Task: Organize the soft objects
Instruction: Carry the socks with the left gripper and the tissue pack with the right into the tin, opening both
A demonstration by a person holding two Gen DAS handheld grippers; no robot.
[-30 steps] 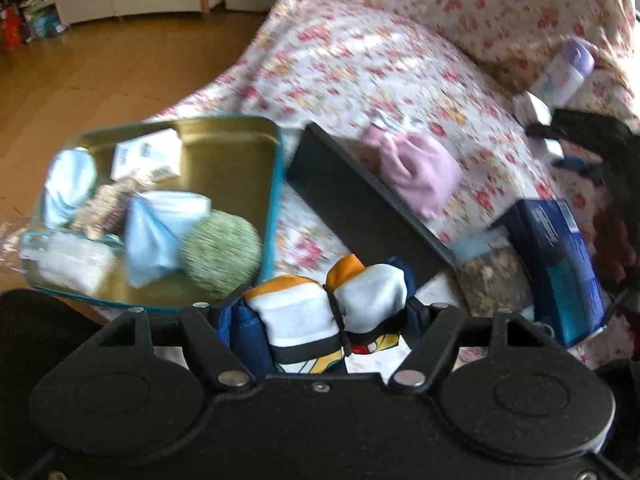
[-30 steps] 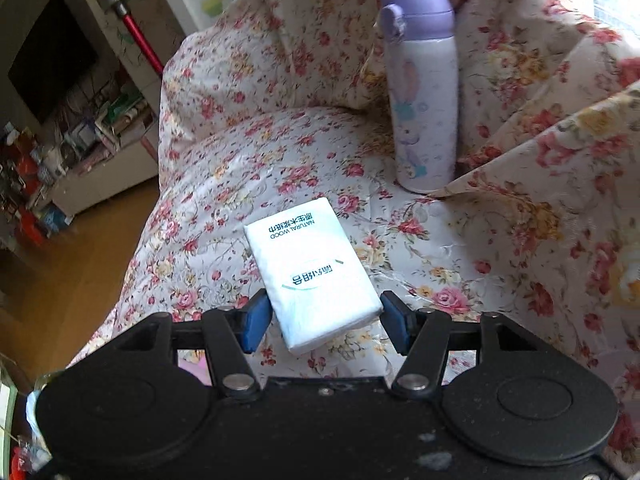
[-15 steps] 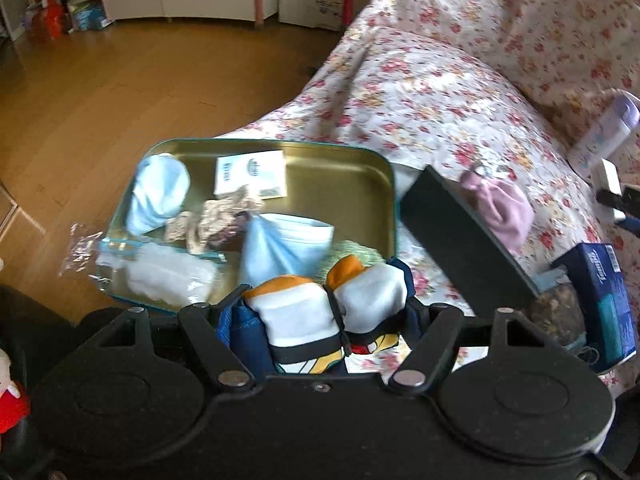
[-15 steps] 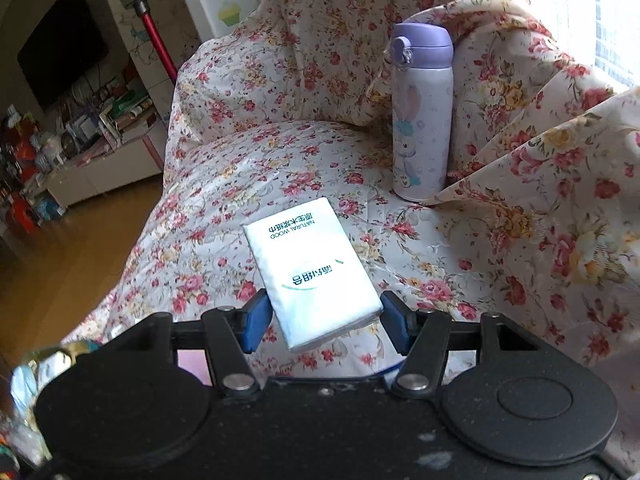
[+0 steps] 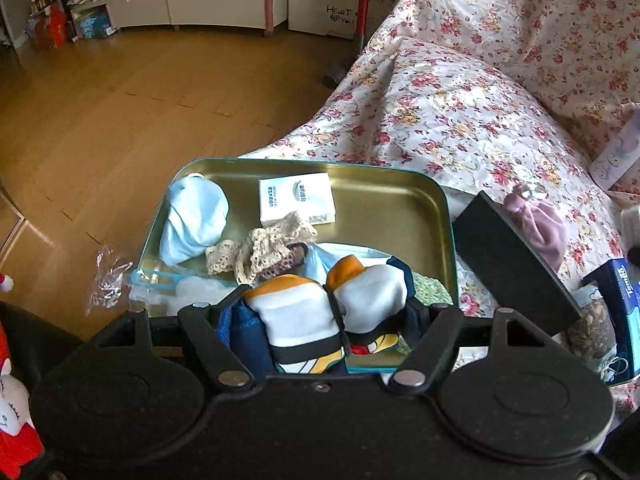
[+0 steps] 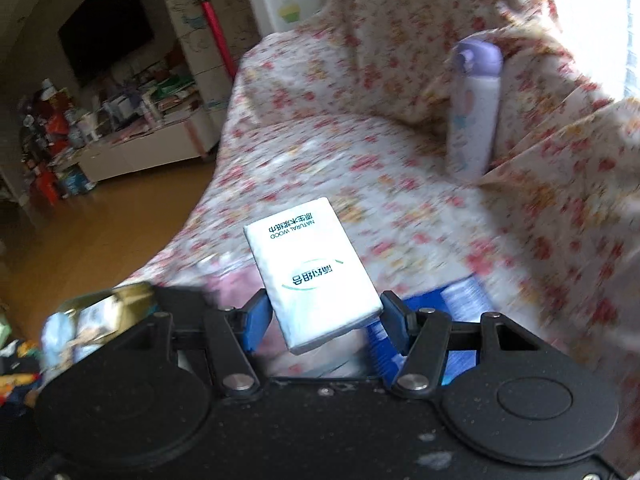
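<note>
A: Socks — rolled bundle of white, orange and navy cotton socks (image 5: 320, 316) pinched between the fingers of the left gripper (image 5: 324, 316), hanging right over the near edge of the gold-lined, teal-rimmed rectangular metal tin (image 5: 436, 200). Long axis running away from the camera, orange ends toward the tin's middle.

B: And in the tin?

A: Pale blue folded cloth (image 5: 192, 220) at the tin's far left corner. White rectangular tissue packet (image 5: 296, 198) flat near the tin's far wall. Beige lace trim (image 5: 260, 248) crumpled in the middle, just this side of the packet. Green knitted ball (image 5: 430, 290) at the tin's near right, mostly hidden behind the socks. Clear plastic bag of white stuff (image 5: 188, 290) draped over the tin's near left rim.

B: Outside the tin?

A: Black flat lid-like slab (image 5: 512, 264) tilted just right of the tin. Pink soft pouch (image 5: 540, 228) beyond the slab, on the floral sofa cover (image 5: 440, 100). Blue carton (image 5: 624, 304) farther right of the tin.

B: Other side?

A: Right gripper (image 6: 324, 312) clamped on a white plastic-wrapped tissue pack (image 6: 312, 272), blue pads pressing its long sides. Long axis pointing away and slightly left, print upside down. Held in the air, well right of the tin, whose corner (image 6: 120, 300) shows blurred at lower left. Lilac-capped printed bottle (image 6: 476, 108) upright far beyond the tin, against the sofa back.
</note>
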